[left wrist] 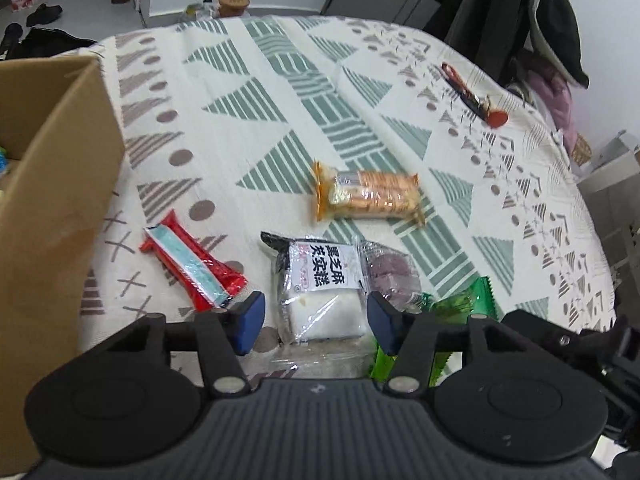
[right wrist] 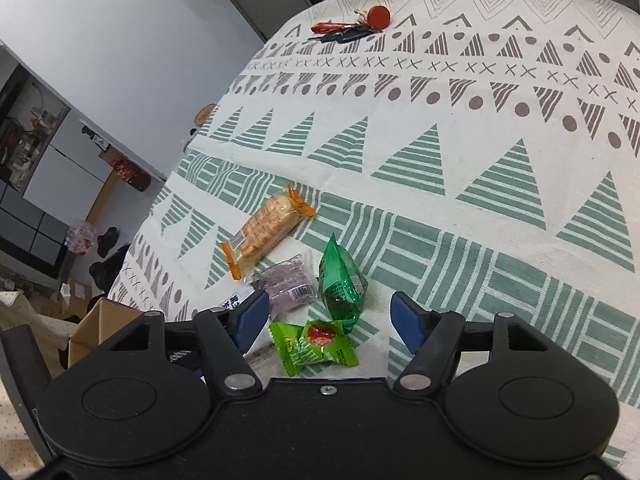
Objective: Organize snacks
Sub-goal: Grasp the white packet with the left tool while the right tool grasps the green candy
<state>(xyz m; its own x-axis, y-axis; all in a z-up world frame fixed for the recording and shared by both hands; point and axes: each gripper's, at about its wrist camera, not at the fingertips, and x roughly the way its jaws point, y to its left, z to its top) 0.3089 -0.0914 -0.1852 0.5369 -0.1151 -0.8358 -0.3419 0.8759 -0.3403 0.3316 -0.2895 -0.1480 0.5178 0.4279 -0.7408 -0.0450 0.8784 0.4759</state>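
My left gripper point(left wrist: 316, 322) is open, its blue pads on either side of a clear packet with a white cake and black label point(left wrist: 320, 284). Left of it lies a red stick packet point(left wrist: 192, 266). Beyond is an orange cracker packet point(left wrist: 368, 196), and a purple snack packet point(left wrist: 390, 272) sits by the right pad, with a green wrapper point(left wrist: 464, 308) behind that finger. My right gripper point(right wrist: 328, 320) is open above two green candy packets point(right wrist: 342, 284) point(right wrist: 316, 344). The purple packet point(right wrist: 288, 282) and the cracker packet point(right wrist: 266, 230) lie just past its left pad.
A cardboard box point(left wrist: 52, 184) stands open at the table's left edge, also seen low left as the box point(right wrist: 100, 320). A bunch of keys with a red tag point(left wrist: 476, 98) point(right wrist: 356, 26) lies far across the patterned tablecloth point(right wrist: 480, 160). A chair with dark clothes point(left wrist: 520, 20) stands behind.
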